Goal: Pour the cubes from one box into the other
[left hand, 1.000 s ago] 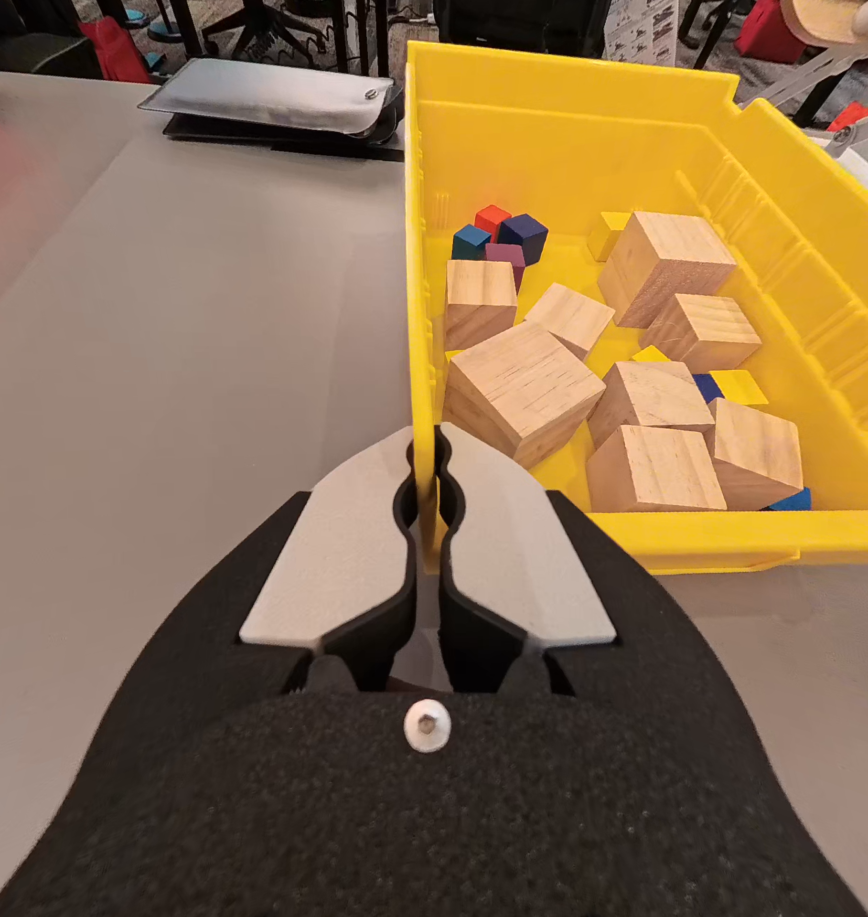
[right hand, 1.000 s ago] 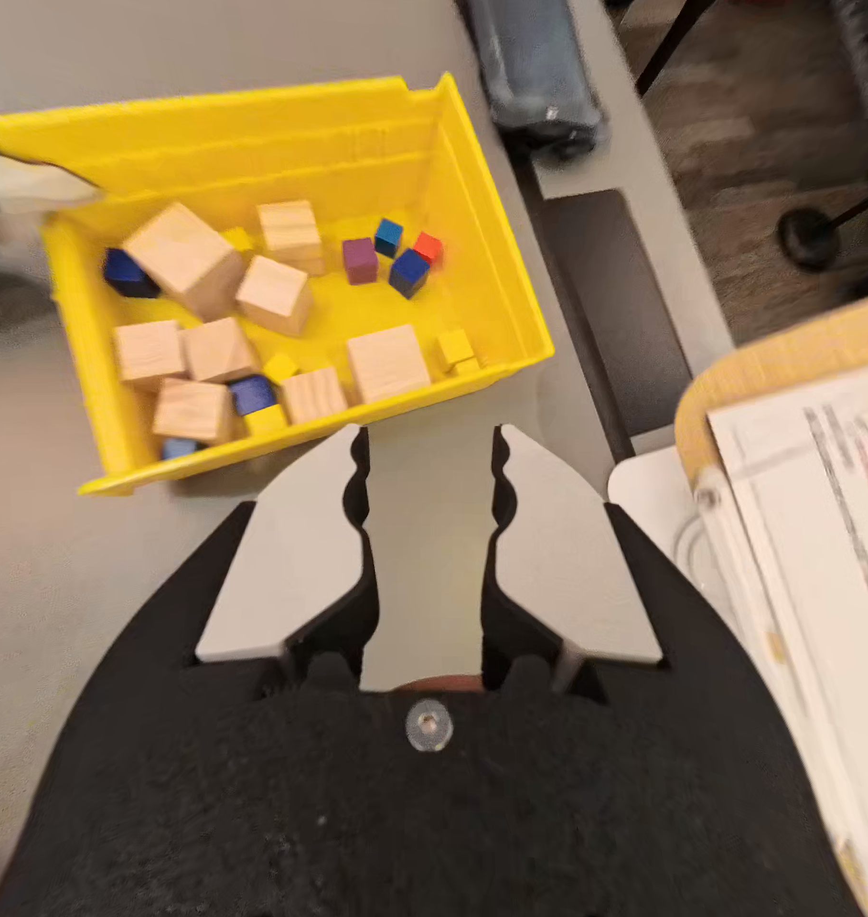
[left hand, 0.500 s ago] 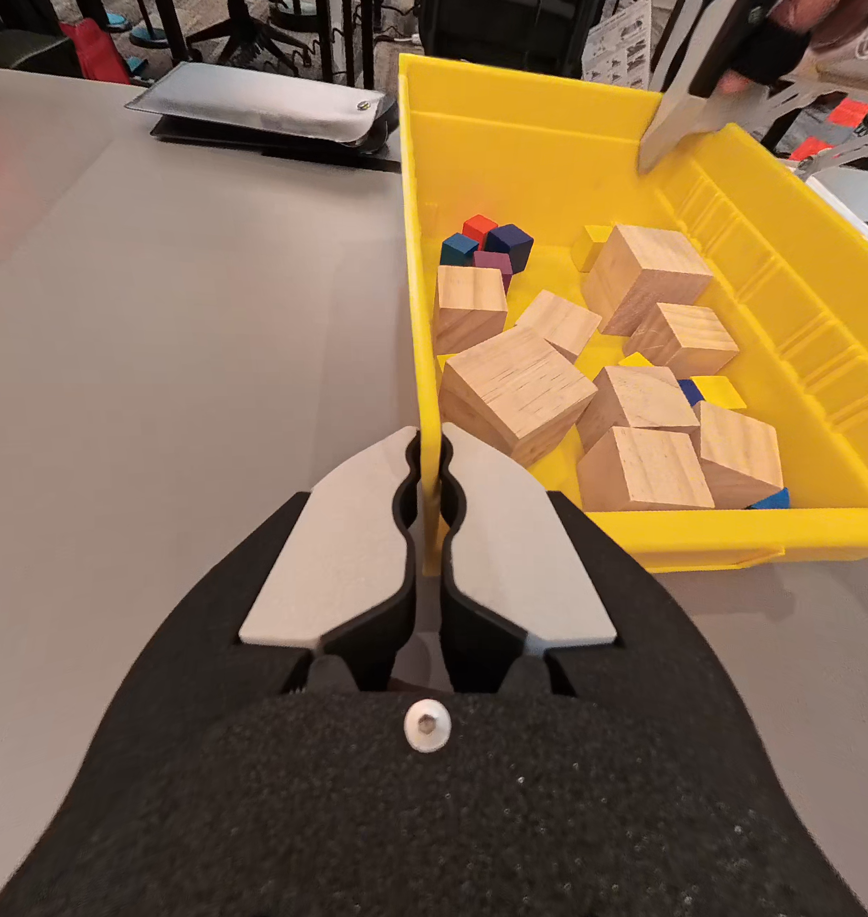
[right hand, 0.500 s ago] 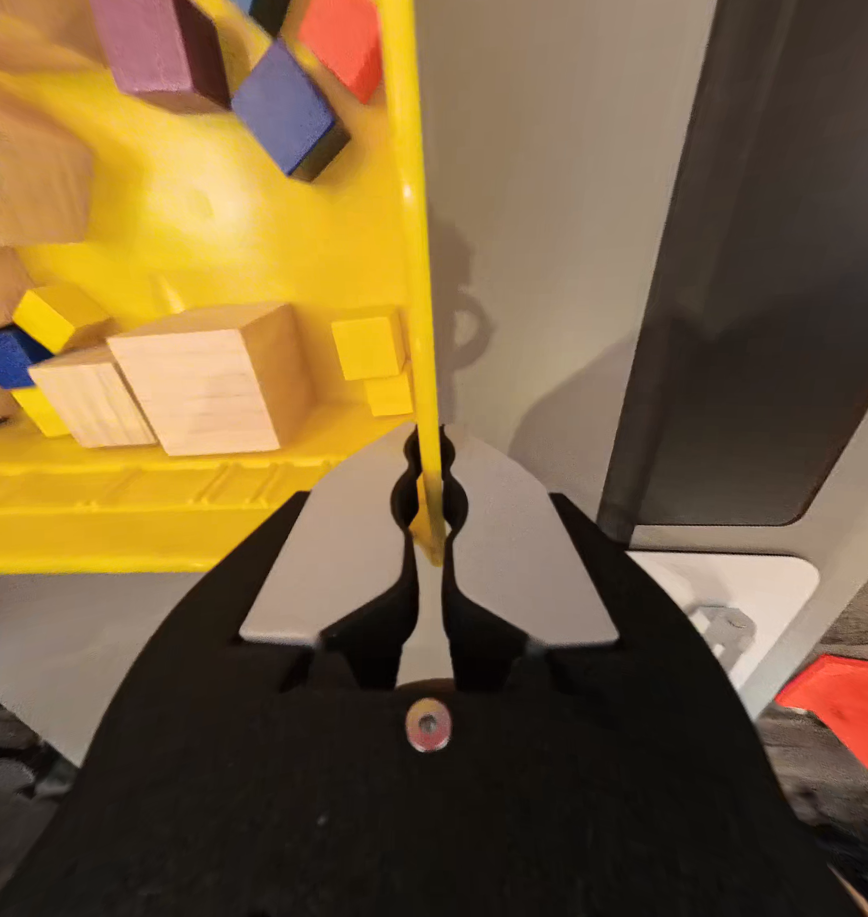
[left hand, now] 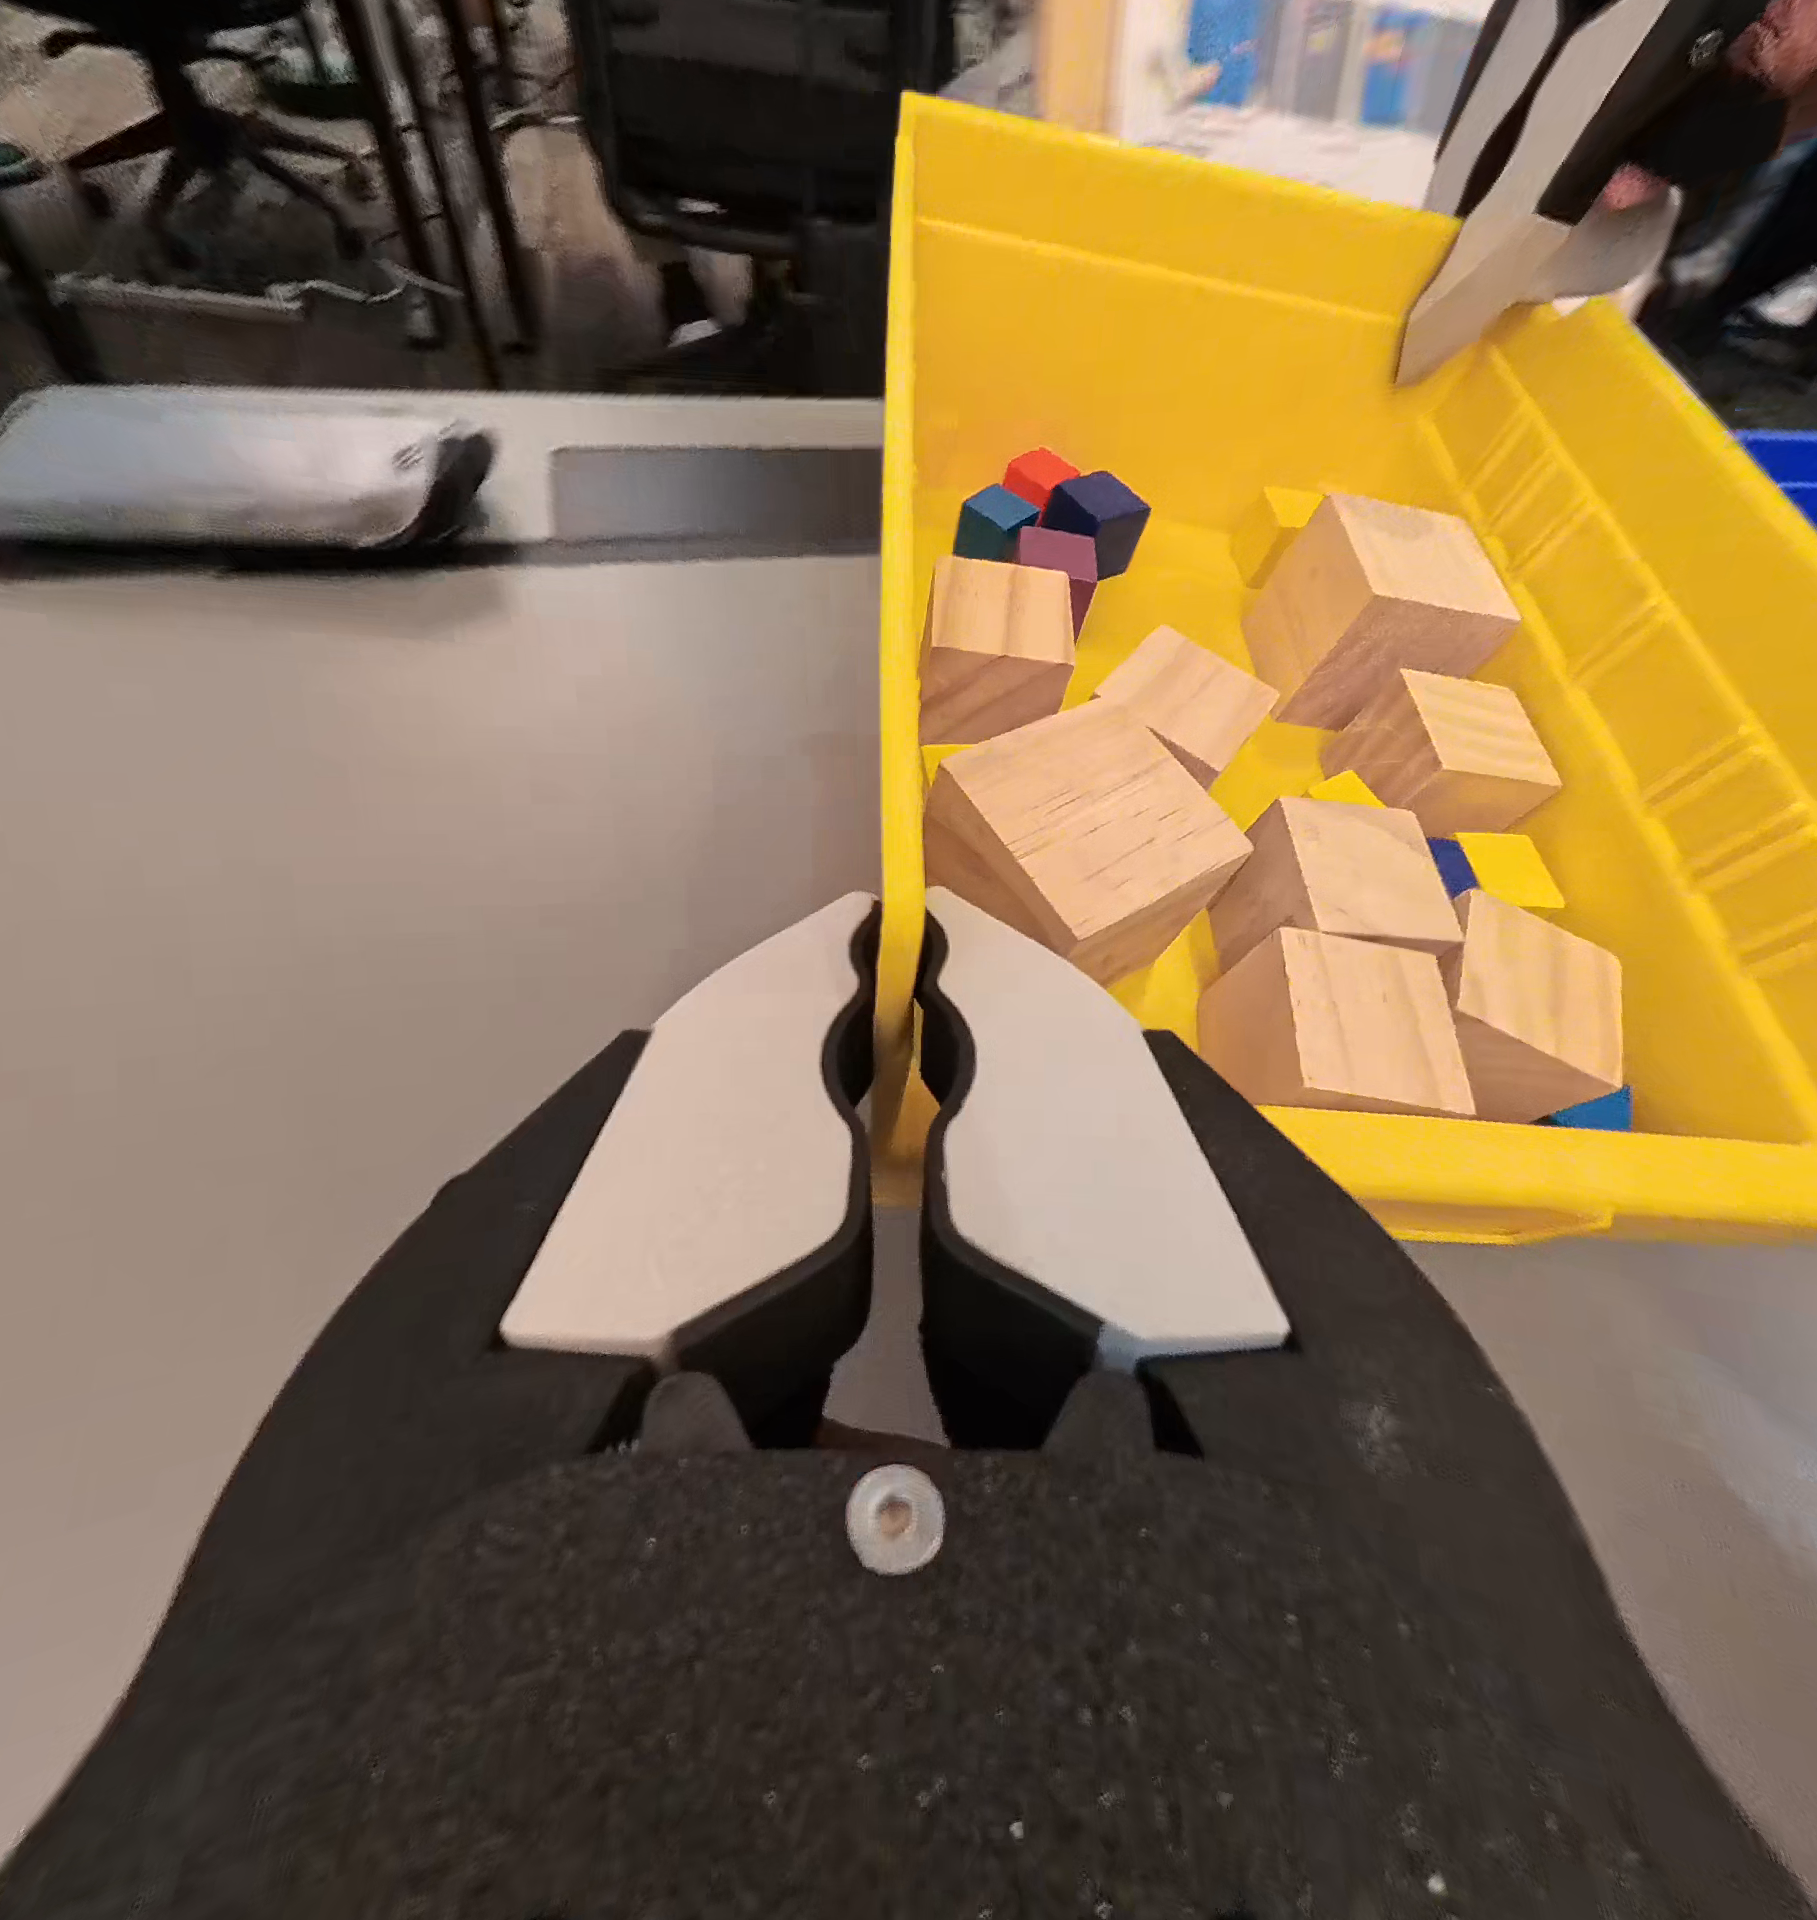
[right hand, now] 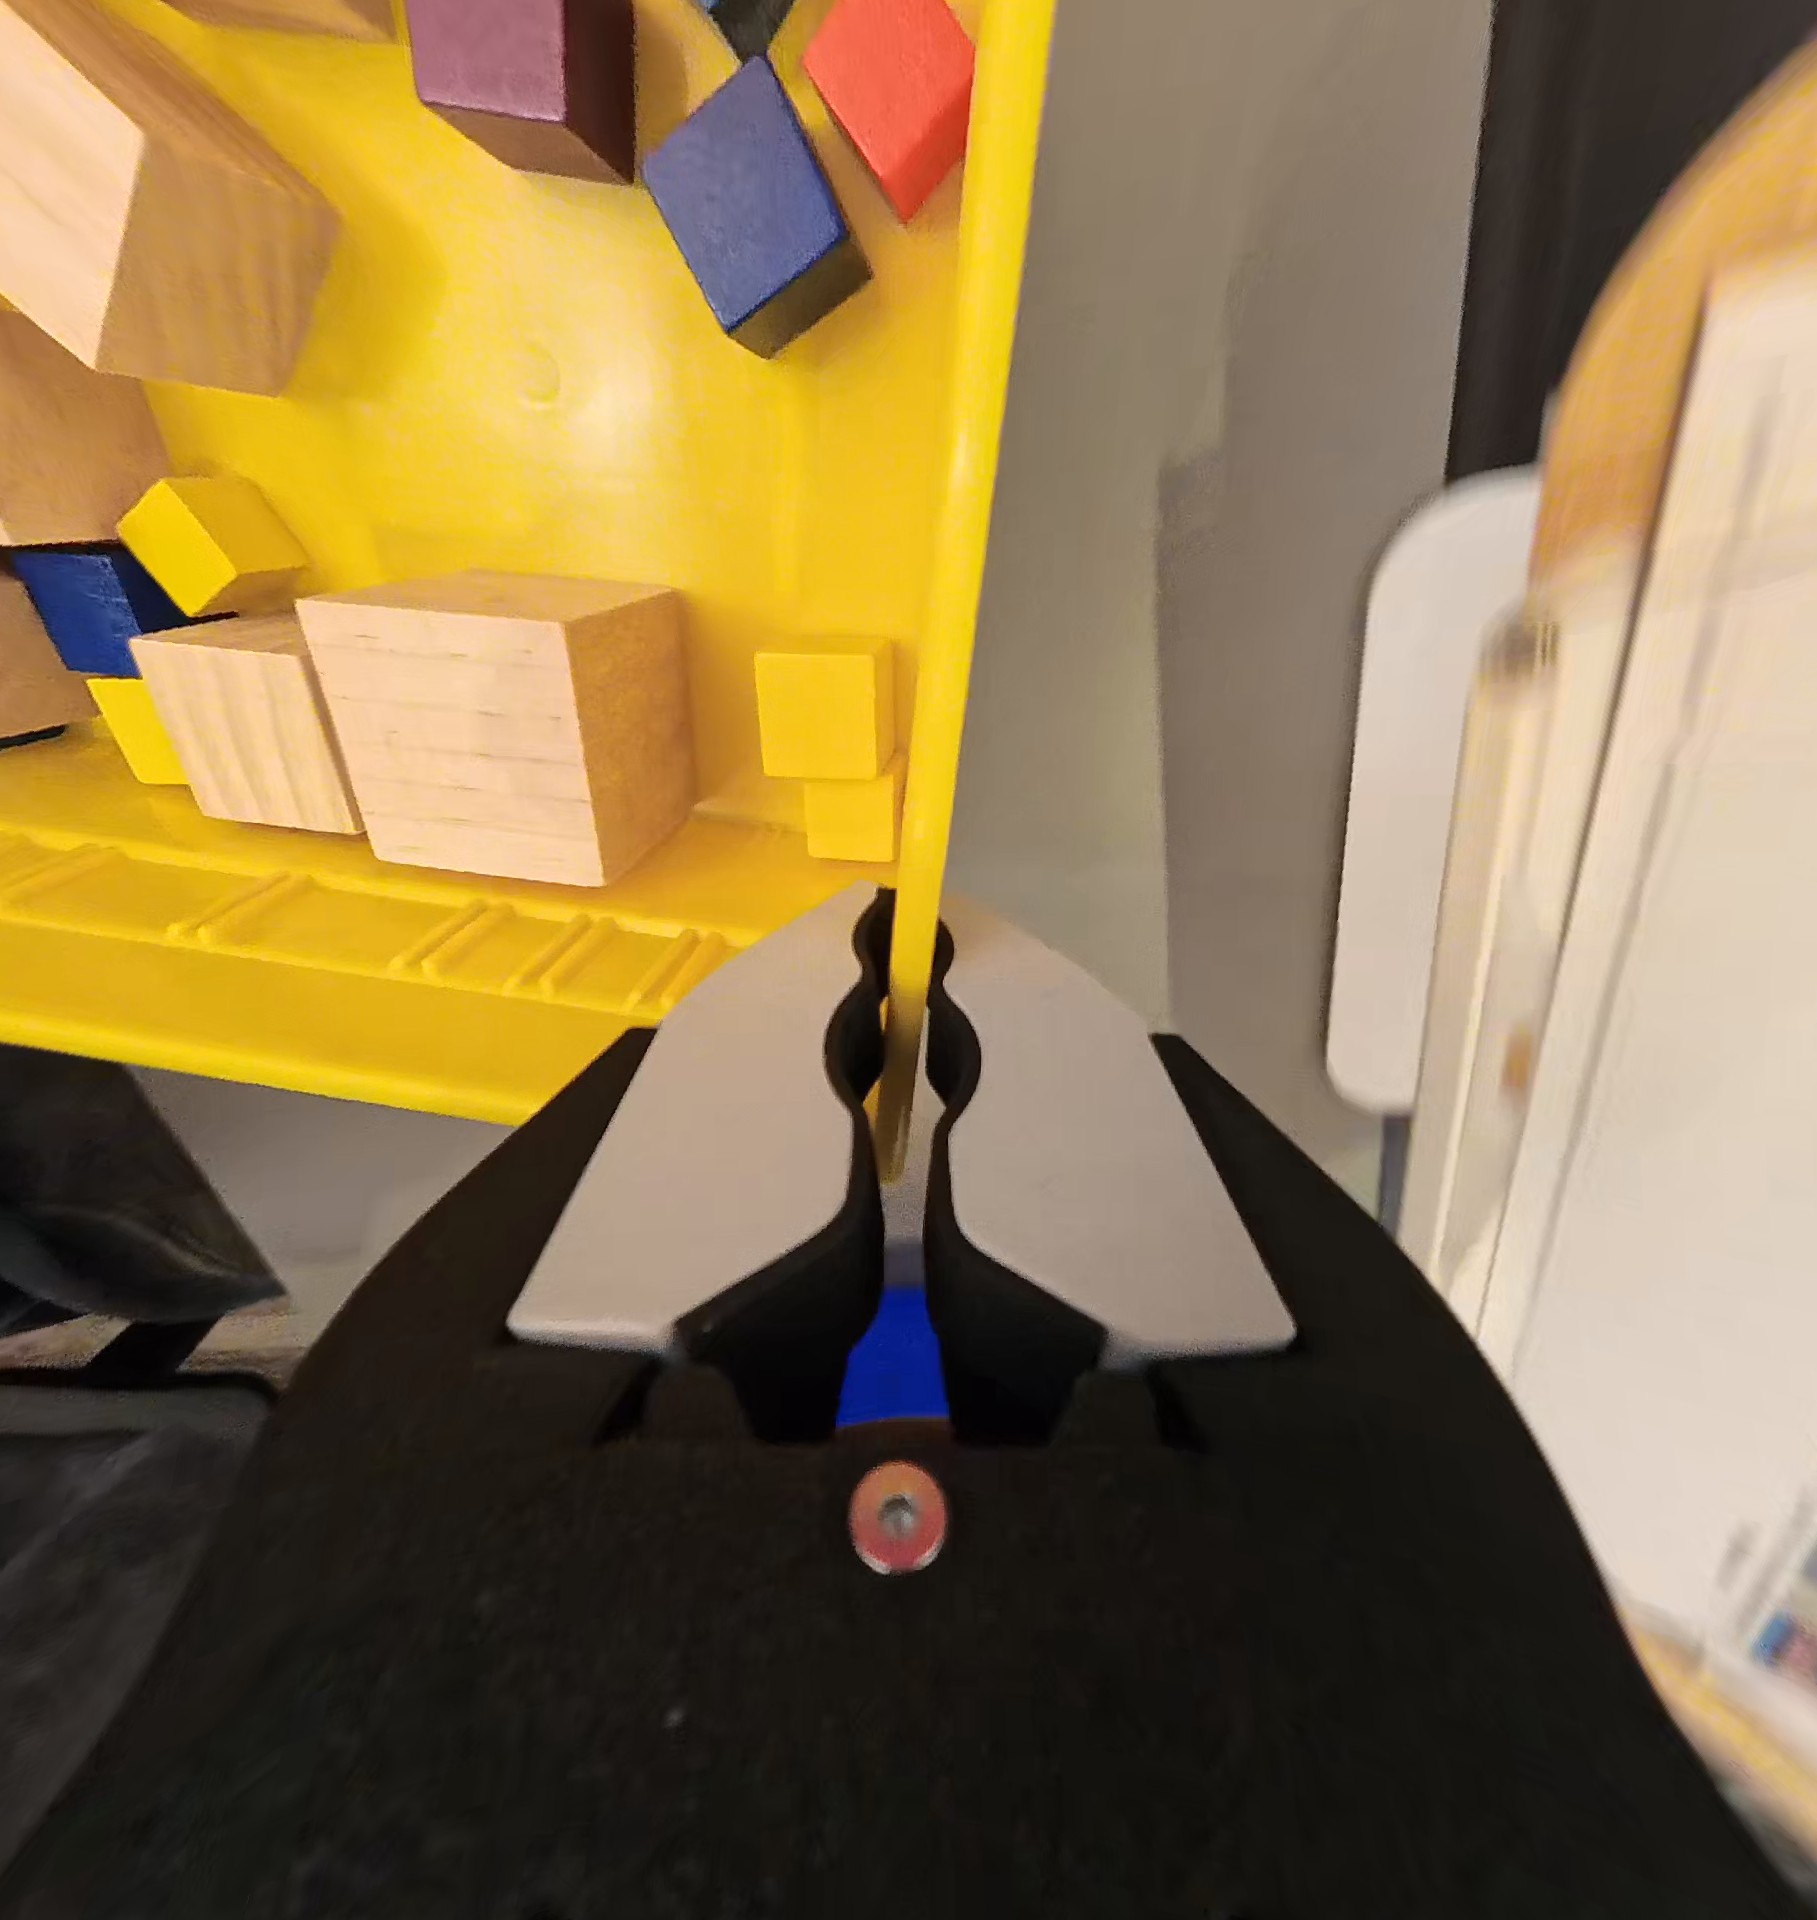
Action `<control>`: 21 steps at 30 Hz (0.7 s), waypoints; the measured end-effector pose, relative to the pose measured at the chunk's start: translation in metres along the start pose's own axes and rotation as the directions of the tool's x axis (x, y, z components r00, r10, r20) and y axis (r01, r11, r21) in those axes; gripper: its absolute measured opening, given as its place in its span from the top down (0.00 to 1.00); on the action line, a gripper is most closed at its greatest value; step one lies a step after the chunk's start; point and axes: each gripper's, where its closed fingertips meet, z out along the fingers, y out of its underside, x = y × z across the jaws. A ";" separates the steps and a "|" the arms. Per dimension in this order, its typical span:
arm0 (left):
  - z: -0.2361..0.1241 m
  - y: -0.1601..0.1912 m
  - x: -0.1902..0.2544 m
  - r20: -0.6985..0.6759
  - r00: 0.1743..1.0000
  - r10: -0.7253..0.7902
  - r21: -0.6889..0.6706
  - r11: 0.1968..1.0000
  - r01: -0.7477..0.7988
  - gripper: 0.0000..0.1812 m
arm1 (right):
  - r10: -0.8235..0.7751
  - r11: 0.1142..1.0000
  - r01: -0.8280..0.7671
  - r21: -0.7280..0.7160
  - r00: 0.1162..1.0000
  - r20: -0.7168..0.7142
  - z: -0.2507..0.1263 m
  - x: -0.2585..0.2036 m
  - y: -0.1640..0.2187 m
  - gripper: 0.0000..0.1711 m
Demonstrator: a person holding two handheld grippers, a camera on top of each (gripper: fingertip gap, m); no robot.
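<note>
A yellow box [left hand: 1143, 332] holds several plain wooden cubes [left hand: 1086, 826] and small coloured cubes [left hand: 1091, 509]. My left gripper [left hand: 899, 935] is shut on the box's near left wall corner. My right gripper [right hand: 902, 914] is shut on the box's wall [right hand: 977, 436] at the opposite far corner; it also shows in the left wrist view [left hand: 1506, 260], top right. The box is lifted off the grey table and tilted. A blue box [left hand: 1808, 488] shows just past the yellow box's right wall, and a sliver of blue [right hand: 893, 1361] shows between my right fingers.
A grey pouch [left hand: 218, 488] lies on a dark pad at the table's far edge. Chair legs and floor lie beyond. In the right wrist view a white object [right hand: 1423, 790] and a tan-edged board with papers [right hand: 1714, 831] stand to the right.
My right gripper came in from above, closed on the box's far corner, and both grippers have raised and tilted the box. The blue box has come into view.
</note>
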 end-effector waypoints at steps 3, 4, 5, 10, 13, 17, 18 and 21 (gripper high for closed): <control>0.016 -0.030 0.058 -0.096 0.994 0.049 0.008 0.999 -0.049 0.98 | 0.089 0.996 -0.089 0.016 0.995 -0.037 -0.042 -0.003 0.075 0.99; 0.023 -0.039 0.080 -0.128 0.989 0.068 0.012 0.998 -0.067 0.98 | 0.125 0.992 -0.124 0.022 0.991 -0.050 -0.056 -0.003 0.103 0.98; 0.031 -0.049 0.103 -0.160 0.983 0.088 0.017 0.996 -0.087 0.98 | 0.160 0.987 -0.159 0.026 0.985 -0.065 -0.069 -0.003 0.132 0.98; 0.087 -0.097 0.225 -0.310 0.932 0.189 0.047 0.982 -0.184 0.98 | 0.368 0.930 -0.362 0.066 0.920 -0.138 -0.129 0.009 0.278 0.99; 0.130 -0.116 0.293 -0.383 0.891 0.244 0.058 0.969 -0.241 0.98 | 0.486 0.874 -0.476 0.099 0.857 -0.169 -0.149 0.024 0.359 0.99; 0.190 -0.129 0.361 -0.441 0.841 0.313 0.083 0.947 -0.309 0.98 | 0.600 0.800 -0.572 0.183 0.773 -0.205 -0.157 0.051 0.442 0.99; 0.205 -0.132 0.373 -0.448 0.833 0.325 0.095 0.944 -0.317 0.98 | 0.619 0.784 -0.582 0.215 0.755 -0.216 -0.156 0.059 0.458 0.99; 0.241 -0.134 0.401 -0.450 0.810 0.375 0.136 0.926 -0.353 0.98 | 0.658 0.751 -0.591 0.295 0.712 -0.245 -0.148 0.078 0.494 0.99</control>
